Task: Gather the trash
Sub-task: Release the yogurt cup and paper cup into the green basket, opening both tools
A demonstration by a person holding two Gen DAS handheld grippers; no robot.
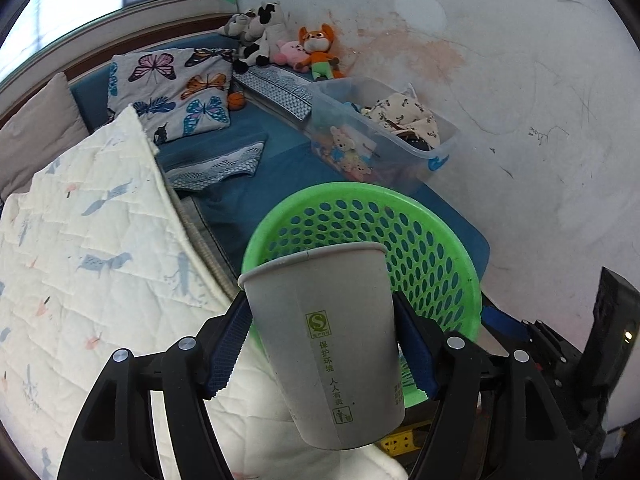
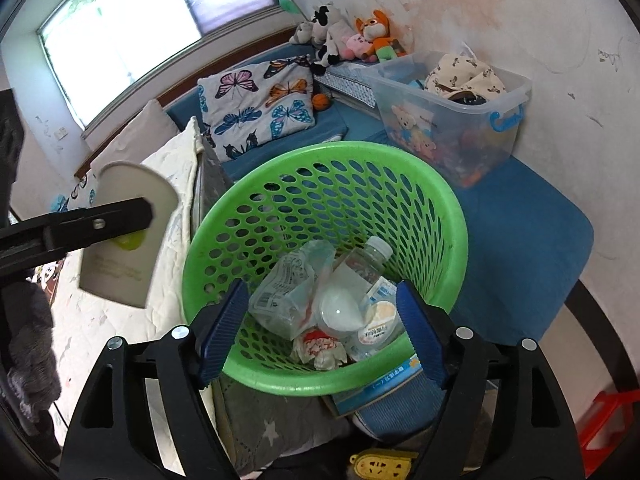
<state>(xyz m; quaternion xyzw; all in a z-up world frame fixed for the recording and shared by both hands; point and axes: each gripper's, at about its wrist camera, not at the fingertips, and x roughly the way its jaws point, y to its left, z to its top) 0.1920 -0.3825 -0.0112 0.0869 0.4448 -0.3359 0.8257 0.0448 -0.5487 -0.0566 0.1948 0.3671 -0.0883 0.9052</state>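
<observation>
Left gripper [image 1: 320, 344] clamps the cup [image 1: 324, 344] by its sides, held left of the bin [image 2: 326, 268], outside the rim. Step in hand looks like the drop: carry the cup over the bin mouth, well inside the rim, then release (cup is tilted, may roll off the edge). Right gripper [image 2: 322, 334] hangs over the bin, jaws wide, holding nothing. Bin floor mostly hidden under bottles [image 2: 360, 292]; cup print unreadable.
</observation>
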